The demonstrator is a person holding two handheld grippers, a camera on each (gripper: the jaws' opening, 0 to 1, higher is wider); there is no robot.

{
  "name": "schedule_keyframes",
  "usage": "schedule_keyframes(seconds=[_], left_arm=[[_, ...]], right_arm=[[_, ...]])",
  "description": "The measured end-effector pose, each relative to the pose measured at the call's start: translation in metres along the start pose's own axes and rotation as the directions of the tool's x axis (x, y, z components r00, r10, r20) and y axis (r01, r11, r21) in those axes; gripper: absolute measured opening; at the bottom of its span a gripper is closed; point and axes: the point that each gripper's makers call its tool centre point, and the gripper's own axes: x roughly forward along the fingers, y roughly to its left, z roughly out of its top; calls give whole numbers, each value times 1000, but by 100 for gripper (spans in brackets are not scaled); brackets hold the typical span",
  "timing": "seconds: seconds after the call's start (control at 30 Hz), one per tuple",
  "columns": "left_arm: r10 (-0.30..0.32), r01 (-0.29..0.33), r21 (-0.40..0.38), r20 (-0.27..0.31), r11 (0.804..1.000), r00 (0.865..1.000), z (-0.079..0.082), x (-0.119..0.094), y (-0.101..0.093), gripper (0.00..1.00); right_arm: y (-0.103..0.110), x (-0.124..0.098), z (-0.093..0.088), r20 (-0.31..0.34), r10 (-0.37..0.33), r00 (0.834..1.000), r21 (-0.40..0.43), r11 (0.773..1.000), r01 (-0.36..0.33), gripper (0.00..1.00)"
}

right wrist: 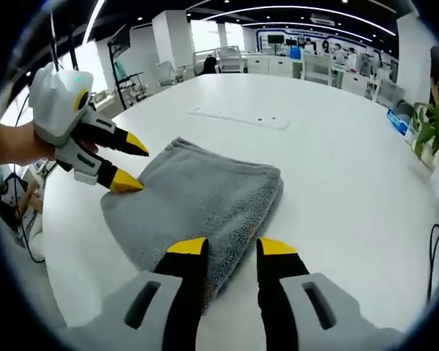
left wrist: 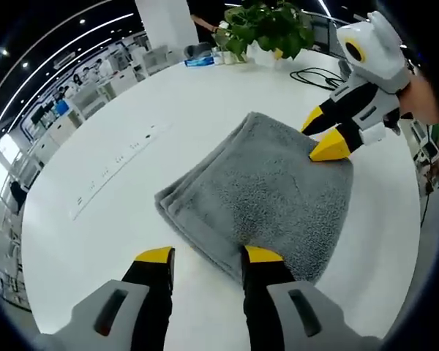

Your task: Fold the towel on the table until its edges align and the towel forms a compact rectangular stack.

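Center frame in both views we see the folded grey towel [left wrist: 260, 194] on the white table [left wrist: 132, 110]; left gripper [left wrist: 207, 256] and right gripper [right wrist: 231, 246] parted, holding nothing, tips at its edges.

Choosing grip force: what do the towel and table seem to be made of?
Towel: grey terry cloth by its looks, fuzzy looped pile, matte, soft rounded folds. Table: hard, smooth white top, slight sheen; probably laminate, though the exact material can't be told.
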Motion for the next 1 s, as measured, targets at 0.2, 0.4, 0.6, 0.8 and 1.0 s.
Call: schedule_keyframes(seconds=[0.2,0.4,0.6,0.8,1.0], left_arm=[[19,-18,-36,44,999,999,6,-17,2,42],[27,-26,-16,70,1000,997,9,-35,-2,51],[42,-40,-22,105,999,994,12,-56,-2,56],[56,-49,-65,107,997,993,7,-73,-9,64],[64,-59,-55,113,997,992,6,-87,-16,70]], right_arm=[[5,-10,8,37,8,999,3,1000,-8,40],[14,-20,14,58,22,998,-15,1000,-21,47],[20,-30,19,81,34,996,-26,999,-32,56],[24,-43,22,98,34,995,-27,999,-32,61],[26,-55,23,110,36,993,-40,999,-32,68]])
